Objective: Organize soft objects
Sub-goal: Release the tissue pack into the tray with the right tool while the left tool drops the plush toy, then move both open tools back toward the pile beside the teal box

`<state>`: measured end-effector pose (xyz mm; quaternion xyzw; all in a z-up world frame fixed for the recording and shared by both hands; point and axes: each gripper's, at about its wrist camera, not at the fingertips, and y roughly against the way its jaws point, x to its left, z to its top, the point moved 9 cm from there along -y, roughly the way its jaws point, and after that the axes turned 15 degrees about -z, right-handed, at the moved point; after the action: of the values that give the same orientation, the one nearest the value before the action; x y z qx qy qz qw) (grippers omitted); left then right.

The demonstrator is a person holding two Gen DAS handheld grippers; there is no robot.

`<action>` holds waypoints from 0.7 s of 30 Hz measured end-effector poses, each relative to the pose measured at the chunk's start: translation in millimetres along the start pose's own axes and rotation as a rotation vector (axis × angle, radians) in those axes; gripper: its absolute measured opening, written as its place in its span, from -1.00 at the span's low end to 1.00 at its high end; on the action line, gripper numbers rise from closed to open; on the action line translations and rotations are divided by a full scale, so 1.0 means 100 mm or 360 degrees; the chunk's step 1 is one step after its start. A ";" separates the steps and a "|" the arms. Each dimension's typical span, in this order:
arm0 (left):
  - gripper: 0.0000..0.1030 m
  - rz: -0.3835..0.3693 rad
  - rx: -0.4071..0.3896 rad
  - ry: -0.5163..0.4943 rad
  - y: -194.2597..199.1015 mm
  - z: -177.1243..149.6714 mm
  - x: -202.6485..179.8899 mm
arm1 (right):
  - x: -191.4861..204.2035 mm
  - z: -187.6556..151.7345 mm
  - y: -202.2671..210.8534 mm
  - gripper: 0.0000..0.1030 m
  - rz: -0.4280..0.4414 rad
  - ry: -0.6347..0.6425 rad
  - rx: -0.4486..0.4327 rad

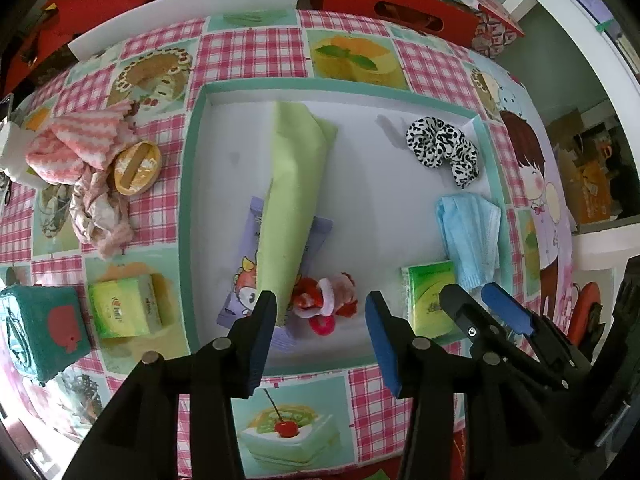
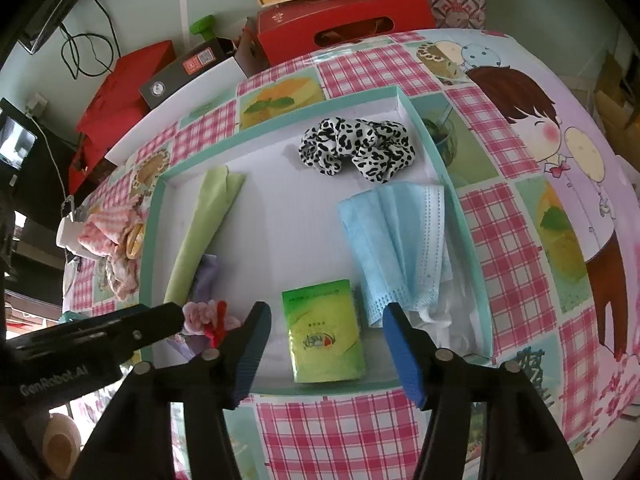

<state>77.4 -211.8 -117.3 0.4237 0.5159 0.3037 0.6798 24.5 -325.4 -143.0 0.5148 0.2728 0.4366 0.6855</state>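
A white tray with a teal rim point(image 1: 192, 184) holds a long green cloth point(image 1: 296, 200) lying over a purple packet point(image 1: 240, 296). It also holds red and pink hair ties point(image 1: 324, 304), a leopard scrunchie point(image 1: 444, 146), blue face masks point(image 1: 470, 236) and a green tissue pack point(image 1: 430, 300). My left gripper point(image 1: 320, 308) hangs open over the hair ties, its pads clear of them. My right gripper point(image 2: 326, 316) stands open above the green tissue pack point(image 2: 326, 336), beside the masks point(image 2: 396, 240) and below the scrunchie point(image 2: 356, 148).
Left of the tray on the checked tablecloth lie a pink striped cloth point(image 1: 76, 148), a floral fabric bundle point(image 1: 96, 216), a round wooden piece point(image 1: 136, 168), another tissue pack point(image 1: 126, 310) and a teal box point(image 1: 40, 328). Red boxes point(image 2: 344, 28) stand behind the table.
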 end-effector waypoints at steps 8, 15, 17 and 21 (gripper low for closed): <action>0.15 0.0029 -0.0060 0.0047 0.13 0.01 0.11 | -0.02 -0.02 0.02 0.38 -0.0039 0.0026 0.0002; 0.83 0.0101 -0.0158 0.0111 0.29 0.02 0.30 | -0.04 -0.01 0.06 0.68 -0.0081 0.0034 -0.0019; 0.94 0.0112 -0.0191 0.0143 0.34 0.02 0.37 | -0.05 -0.01 0.08 0.97 -0.0102 0.0042 -0.0039; 0.94 0.0114 -0.0210 0.0183 0.39 0.00 0.46 | -0.06 -0.02 0.11 1.00 -0.0136 0.0060 -0.0049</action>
<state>91.1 -155.0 -103.0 0.3782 0.5174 0.3849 0.6642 16.4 -328.8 -134.0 0.4837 0.3006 0.4207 0.7061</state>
